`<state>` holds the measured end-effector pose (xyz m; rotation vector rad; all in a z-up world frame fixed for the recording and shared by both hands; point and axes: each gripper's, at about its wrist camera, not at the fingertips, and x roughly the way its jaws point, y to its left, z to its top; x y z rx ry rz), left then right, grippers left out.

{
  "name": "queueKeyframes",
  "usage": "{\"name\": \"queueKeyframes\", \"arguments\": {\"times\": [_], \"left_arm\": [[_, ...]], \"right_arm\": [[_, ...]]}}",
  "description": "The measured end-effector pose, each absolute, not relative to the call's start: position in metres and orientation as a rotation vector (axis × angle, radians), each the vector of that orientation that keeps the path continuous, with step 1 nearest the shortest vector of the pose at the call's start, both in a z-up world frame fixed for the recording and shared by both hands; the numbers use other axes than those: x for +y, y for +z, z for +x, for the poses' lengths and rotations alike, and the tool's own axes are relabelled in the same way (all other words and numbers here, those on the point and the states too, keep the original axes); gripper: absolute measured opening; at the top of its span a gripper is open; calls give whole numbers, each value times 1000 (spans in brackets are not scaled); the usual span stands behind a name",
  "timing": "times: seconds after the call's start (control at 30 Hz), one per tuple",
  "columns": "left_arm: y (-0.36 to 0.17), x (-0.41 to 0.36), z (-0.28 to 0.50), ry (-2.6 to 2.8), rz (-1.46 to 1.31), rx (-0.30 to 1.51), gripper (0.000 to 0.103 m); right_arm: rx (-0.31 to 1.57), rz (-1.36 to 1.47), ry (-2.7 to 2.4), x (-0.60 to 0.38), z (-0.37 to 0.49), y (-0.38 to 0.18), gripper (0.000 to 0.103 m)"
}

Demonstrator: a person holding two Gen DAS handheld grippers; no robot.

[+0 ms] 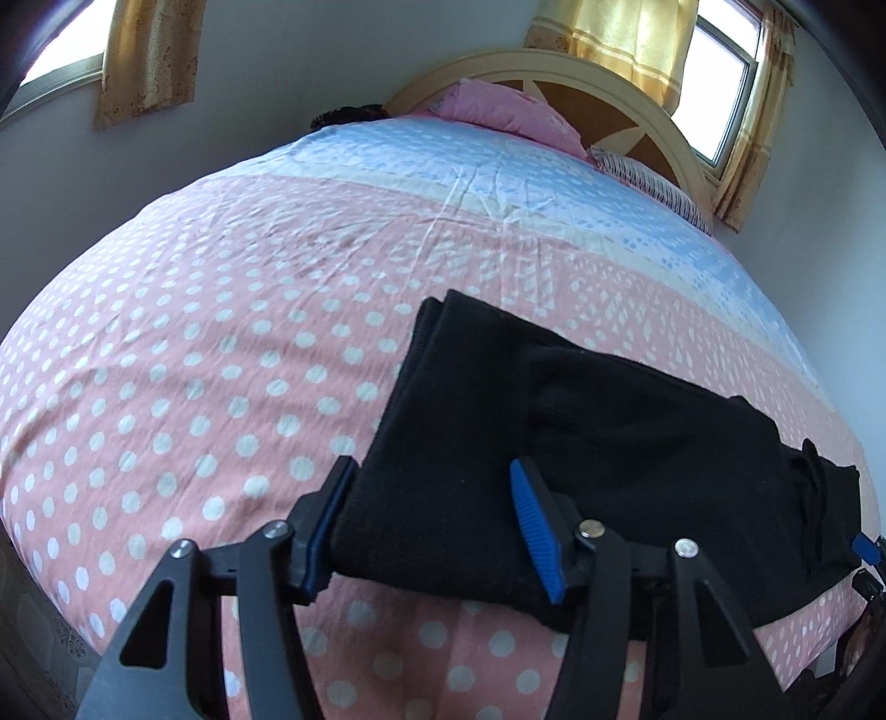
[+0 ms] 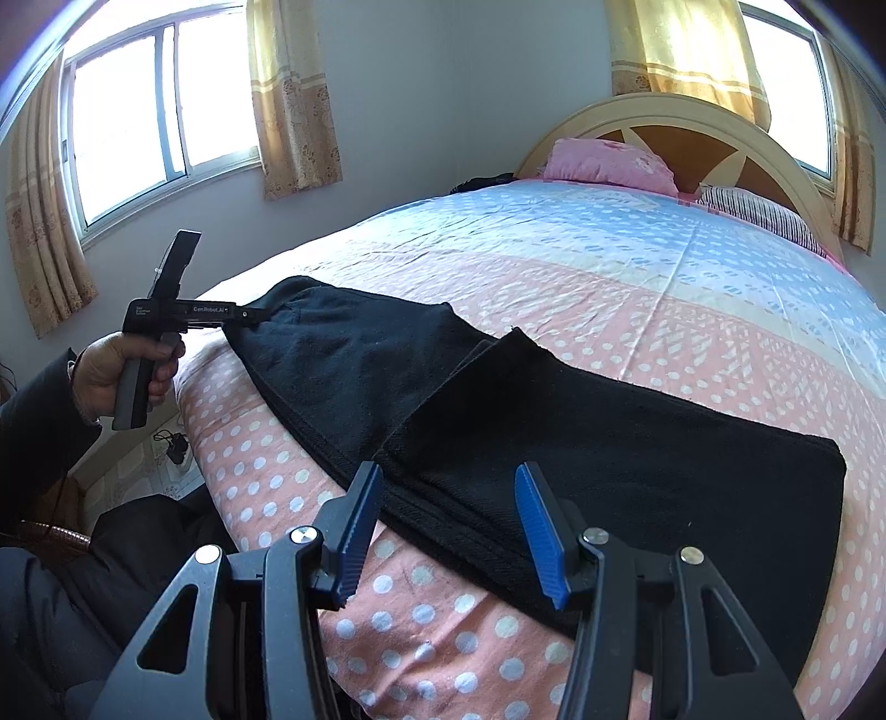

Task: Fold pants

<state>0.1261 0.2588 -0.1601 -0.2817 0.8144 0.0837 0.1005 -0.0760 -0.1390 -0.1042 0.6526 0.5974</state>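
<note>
Left wrist view: the left gripper (image 1: pixel 434 531) fills the lower edge. Its two blue-padded fingers (image 1: pixel 534 531) stand apart, with the near end of the black pants (image 1: pixel 554 432) between them. The finger at 7 o'clock lies against the fabric edge; the finger at 5 o'clock rests on top of the cloth. Whether the pads press the fabric cannot be told. The pants lie folded on the bed (image 1: pixel 221 360), running from center toward 4 o'clock, where the far end is cut off by the lens rim. A blue tip of the right gripper (image 1: pixel 864 548) shows at 4 o'clock, mostly out of frame. At 12 o'clock sit a pink pillow (image 1: pixel 498 111) and the headboard (image 1: pixel 554 72), partly hidden behind a curtain (image 1: pixel 626 39).

Right wrist view: the right gripper (image 2: pixel 448 531) has its fingers (image 2: pixel 540 531) apart, hovering over the near hem of the pants (image 2: pixel 609 432); contact is hard to judge. The pants stretch from 4 o'clock to 10 o'clock across the bed (image 2: pixel 609 277). At 9 o'clock a hand (image 2: pixel 119 365) holds the left gripper (image 2: pixel 243 315), whose fingertips are hidden at the fabric. The sleeve (image 2: pixel 33 421) is cut off at the left edge.
</note>
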Motion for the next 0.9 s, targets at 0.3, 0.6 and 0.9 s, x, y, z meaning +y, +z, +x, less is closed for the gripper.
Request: {"name": "queueKeyframes", "arguments": {"times": [0.3,0.6,0.9], "left_arm": [[-158,264,132,-14,-325,811,29],[-88,242,110,-116,-395,653,24],[-6,145,101,-391,-331,539,24]], "right_arm": [[630,-92,588,-79,98,-135,52],[597,-55,469,-107,101,-115,52],[563,49,294,-176,92,-94,52]]}}
